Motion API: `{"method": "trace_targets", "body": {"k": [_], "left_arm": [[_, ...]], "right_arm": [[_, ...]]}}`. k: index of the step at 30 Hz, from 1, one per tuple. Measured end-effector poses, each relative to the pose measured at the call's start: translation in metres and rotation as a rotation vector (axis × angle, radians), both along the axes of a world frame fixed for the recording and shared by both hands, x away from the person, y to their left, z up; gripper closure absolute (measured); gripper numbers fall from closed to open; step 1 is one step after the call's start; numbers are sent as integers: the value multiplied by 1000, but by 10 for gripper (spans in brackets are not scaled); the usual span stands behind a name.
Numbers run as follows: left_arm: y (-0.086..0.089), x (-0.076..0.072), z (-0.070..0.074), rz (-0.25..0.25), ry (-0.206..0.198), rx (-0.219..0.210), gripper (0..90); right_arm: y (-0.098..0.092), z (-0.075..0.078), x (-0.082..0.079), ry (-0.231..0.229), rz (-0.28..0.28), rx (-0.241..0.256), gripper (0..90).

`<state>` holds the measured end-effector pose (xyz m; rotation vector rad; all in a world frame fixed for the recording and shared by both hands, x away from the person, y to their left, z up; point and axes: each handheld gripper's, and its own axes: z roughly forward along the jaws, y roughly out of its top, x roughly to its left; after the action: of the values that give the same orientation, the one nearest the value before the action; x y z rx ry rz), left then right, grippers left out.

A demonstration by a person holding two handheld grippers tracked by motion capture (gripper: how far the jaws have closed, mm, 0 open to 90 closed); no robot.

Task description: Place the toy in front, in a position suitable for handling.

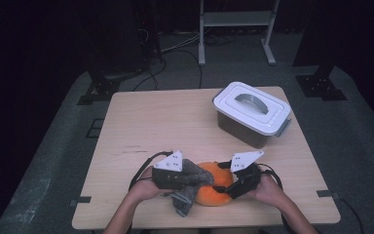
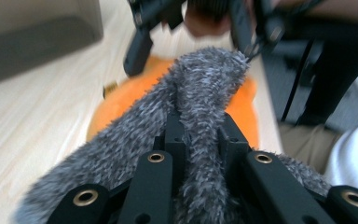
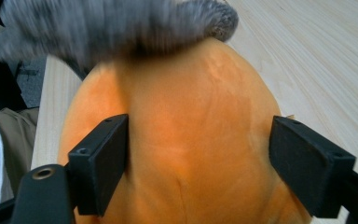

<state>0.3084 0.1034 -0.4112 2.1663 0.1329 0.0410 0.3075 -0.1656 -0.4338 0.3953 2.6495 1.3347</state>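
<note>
Risk lay mostly in the grey cloth [image 1: 187, 181], which my left gripper [image 2: 199, 140] had pinched between nearly closed jaws while it draped over the orange cushion [image 1: 215, 191] at the near edge of the table [image 1: 175, 122]. A pull from that pinch could, I judged, have dragged the cushion along or let the shaggy pile slip free, since only a narrow fold ran between the fingers [image 2: 175, 135]. My right gripper [image 3: 198, 158] stood wide open around the cushion [image 3: 182, 140], its left pad touching or nearly touching the orange fabric, the right pad [image 3: 307, 163] a little clear of it; I could not tell whether it pressed at all. Closing there on so broad and soft a body might, I reckoned, have squeezed it out of the jaws rather than held it. From the left gripper view the cloth [image 2: 205, 79] ran forward from the fingers and over the cushion [image 2: 121, 102] toward the right gripper [image 2: 140, 46] beyond. From above, both grippers flanked the pile, left gripper [image 1: 168, 175] on the cloth, right gripper [image 1: 224, 187] against the cushion's side. A lidded box [image 1: 252, 113] stood well apart toward the far right.
</note>
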Motion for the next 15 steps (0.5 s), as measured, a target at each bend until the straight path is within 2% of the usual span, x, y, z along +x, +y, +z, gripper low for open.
{"method": "trace_targets", "body": {"k": [2,3,4,5,6,9,11,13,15], "left_arm": [[2,2,-3,9,8,8,784],[8,4,-5,29,19,13,787],[8,4,-5,29,19,13,787],[14,5,-7,50,27,8,786],[14,5,-7,50,27,8,787],[28,9,-9,101,38,13,786],[30,9,-10,106,38,12,786],[27,7,-10,102,36,11,786],[23,5,-7,94,25,11,786]], "right_arm": [[-1,0,0,6,-2,5,192],[-5,2,1,28,-8,30,191],[-5,2,1,28,-8,30,191],[-8,8,1,38,-12,45,197],[-8,8,1,38,-12,45,197],[-16,19,-7,26,10,96,215],[-19,20,-12,34,15,108,216],[-19,17,-13,42,10,104,215],[-16,13,-12,40,4,80,220]]}}
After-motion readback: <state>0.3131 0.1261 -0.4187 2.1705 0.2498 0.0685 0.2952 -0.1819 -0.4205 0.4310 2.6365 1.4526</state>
